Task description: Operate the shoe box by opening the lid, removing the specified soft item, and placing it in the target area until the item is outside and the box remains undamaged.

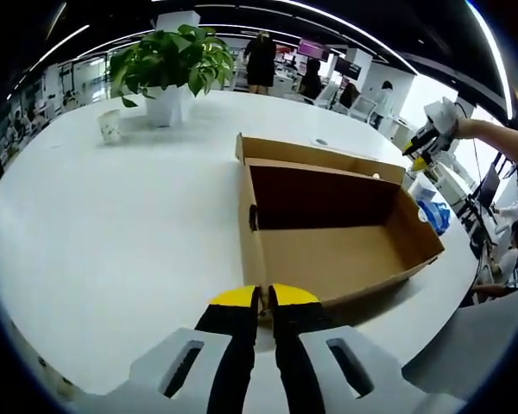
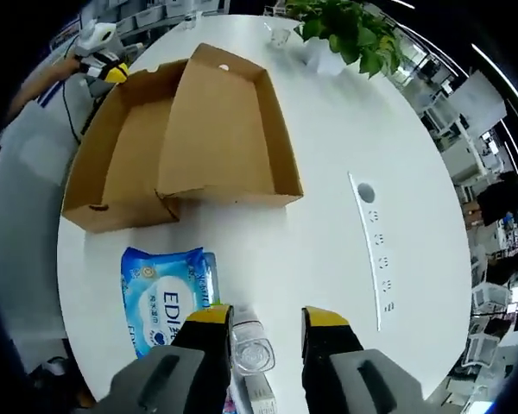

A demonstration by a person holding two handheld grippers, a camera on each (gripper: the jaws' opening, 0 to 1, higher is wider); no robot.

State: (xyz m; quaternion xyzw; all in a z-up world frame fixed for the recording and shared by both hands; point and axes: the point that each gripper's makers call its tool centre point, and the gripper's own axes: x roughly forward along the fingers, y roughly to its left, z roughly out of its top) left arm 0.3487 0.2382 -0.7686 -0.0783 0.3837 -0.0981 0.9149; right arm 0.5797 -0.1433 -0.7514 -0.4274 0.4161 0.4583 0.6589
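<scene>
A: What is hard to make out?
B: In the right gripper view, the blue wipes pack has its lower end cut off behind the right gripper, so only part of its print reads. A clear plastic bottle lies between the jaws; whether they touch it, I cannot tell. From the left gripper view, the pack is just a blue scrap past the box's far corner.

A: Counts?
B: 1 shoe box, 1 pack, 1 bottle, 1 potted plant, 1 paper cup, 1 strip of sockets set in the white table.

A: The pack?
B: Soft, glossy blue with white lettering, flat on the table outside the box, at 6 o'clock below the box's corner.

A: The box?
B: Brown cardboard, lid swung fully back, inside bare.

A: The tools?
B: Left gripper: jaws pressed together, pinching nothing, at the box's near corner. Right gripper: jaws spread.
</scene>
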